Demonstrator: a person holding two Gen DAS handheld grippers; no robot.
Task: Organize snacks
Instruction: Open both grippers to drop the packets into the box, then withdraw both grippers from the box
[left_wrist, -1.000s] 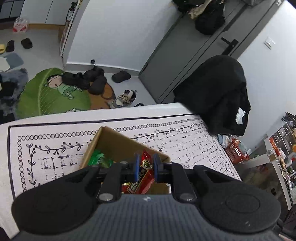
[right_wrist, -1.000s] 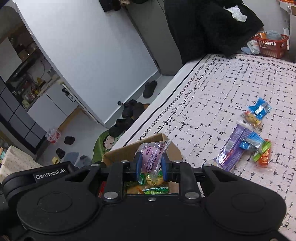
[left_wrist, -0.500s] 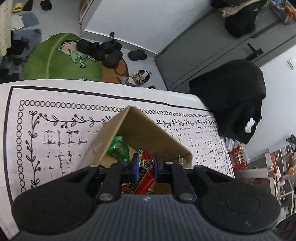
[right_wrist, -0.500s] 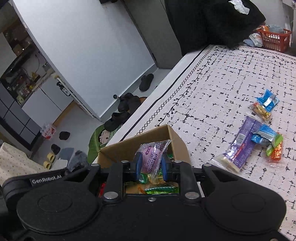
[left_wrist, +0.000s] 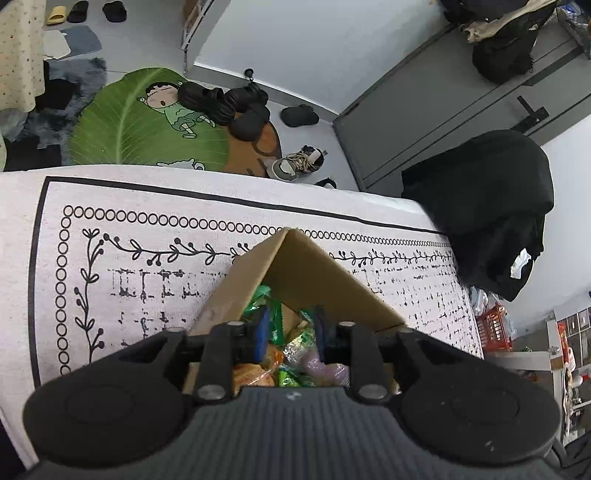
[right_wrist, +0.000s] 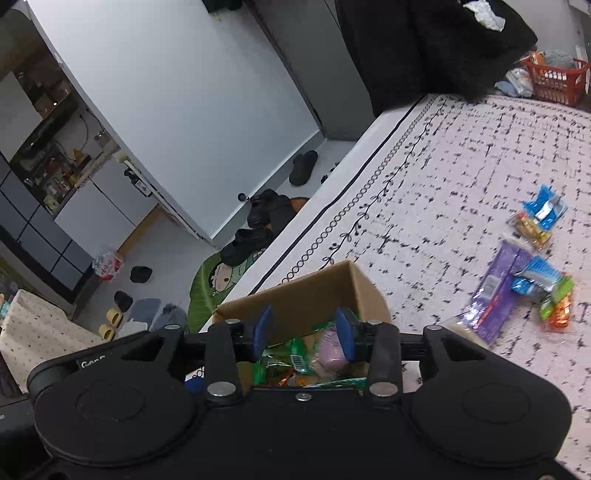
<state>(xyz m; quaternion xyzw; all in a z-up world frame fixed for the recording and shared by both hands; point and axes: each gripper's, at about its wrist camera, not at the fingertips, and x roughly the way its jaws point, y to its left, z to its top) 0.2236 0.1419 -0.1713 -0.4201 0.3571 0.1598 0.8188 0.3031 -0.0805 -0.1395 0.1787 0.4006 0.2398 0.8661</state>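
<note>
Cardboard box (right_wrist: 317, 291) sits right under both tongs, left gripper (left_wrist: 289, 328) and right gripper (right_wrist: 303, 332), both wide and holding nothing, with many snacks inside, but some packets (right_wrist: 524, 273) wait far off to the right.

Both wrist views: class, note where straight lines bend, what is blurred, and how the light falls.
Left wrist view: fisheye bows the patterned cloth's black border; even light, no glare; box sharp. Right wrist view: wall edge curves strongly; loose snacks at right look slightly smeared; soft indoor light, faint shadows only.
</note>
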